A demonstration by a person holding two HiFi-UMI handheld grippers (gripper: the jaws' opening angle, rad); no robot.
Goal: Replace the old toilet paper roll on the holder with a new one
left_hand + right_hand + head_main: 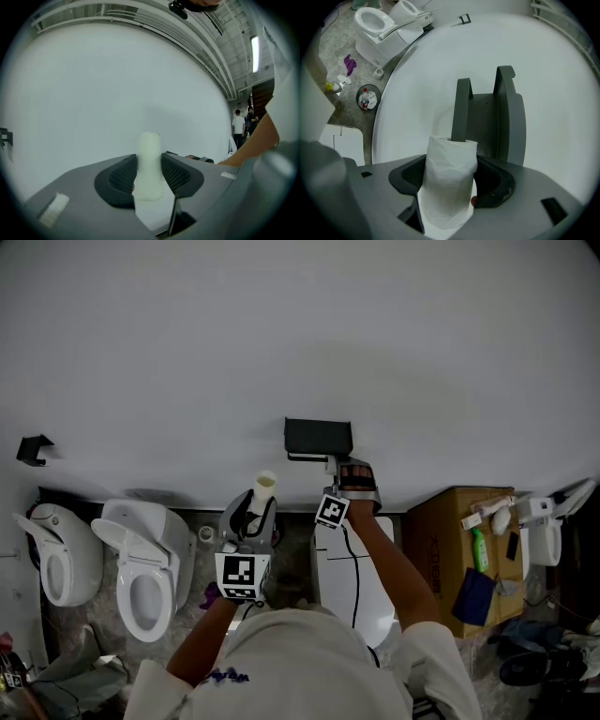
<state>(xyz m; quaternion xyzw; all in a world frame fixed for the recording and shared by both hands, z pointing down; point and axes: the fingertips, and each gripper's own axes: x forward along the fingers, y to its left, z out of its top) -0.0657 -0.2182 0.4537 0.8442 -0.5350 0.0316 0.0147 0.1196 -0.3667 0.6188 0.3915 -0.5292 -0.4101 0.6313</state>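
My left gripper (262,507) is shut on the old roll (265,486), a slim pale tube that stands upright between the pads (149,161), a little left of the holder and below it. The dark holder (319,437) is fixed to the white wall. My right gripper (355,476) is just below the holder's right end, shut on the new roll (450,183), which is white and thicker than the old one. In the right gripper view the roll's far end meets the holder's left arm (462,110). Whether the arm is inside the roll's core is hidden.
Two white toilets (141,568) (56,554) stand at the left, and a white toilet tank (352,573) is under my right arm. A cardboard box (450,549) with bottles sits to the right. A small bin (368,97) is on the floor. A black bracket (35,448) is on the wall.
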